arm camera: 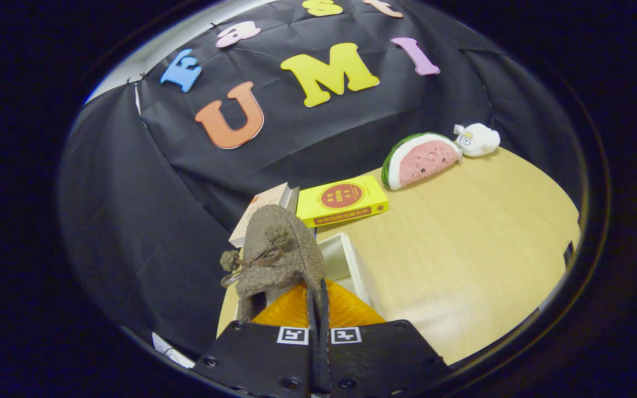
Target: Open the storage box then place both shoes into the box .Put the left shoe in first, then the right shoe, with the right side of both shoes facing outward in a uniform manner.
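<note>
My claw (318, 309) is clamped on the brown shoe (277, 251), holding it above the open white storage box (351, 260) near the worktop (462, 249) edge; placement remains.

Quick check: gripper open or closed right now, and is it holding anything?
Gripper: closed, fingers pinching the rim of the brown felt shoe, holding it up over the white storage box.

Probably a recording booth: black cloth wall (130, 210), wooden table (462, 243).
</note>
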A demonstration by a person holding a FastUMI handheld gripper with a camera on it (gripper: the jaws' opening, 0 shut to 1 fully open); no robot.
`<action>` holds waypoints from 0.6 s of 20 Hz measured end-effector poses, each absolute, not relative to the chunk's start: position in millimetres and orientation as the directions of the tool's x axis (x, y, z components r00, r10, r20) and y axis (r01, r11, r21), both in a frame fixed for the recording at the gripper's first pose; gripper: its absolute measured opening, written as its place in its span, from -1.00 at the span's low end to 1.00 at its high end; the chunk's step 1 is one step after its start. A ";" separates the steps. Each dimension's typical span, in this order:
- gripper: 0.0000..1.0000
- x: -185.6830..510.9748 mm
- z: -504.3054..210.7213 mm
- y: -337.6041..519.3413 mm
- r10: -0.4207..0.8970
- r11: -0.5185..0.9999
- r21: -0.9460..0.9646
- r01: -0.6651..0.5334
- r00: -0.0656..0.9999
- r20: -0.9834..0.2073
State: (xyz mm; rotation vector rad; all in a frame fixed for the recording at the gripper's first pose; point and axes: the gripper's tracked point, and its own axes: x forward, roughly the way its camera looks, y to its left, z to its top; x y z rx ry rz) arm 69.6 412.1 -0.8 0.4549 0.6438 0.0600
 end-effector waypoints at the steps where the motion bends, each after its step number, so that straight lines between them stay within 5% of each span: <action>1: -1.00 67.5 -6.9 409.8 0.172 0.902 0.418 0.108 0.799 -0.576; 7: -0.99 55.1 -33.9 403.3 0.091 0.916 0.362 0.174 0.788 -0.608; 12: -0.64 52.4 -29.9 410.0 0.126 0.922 0.366 0.126 0.797 -0.590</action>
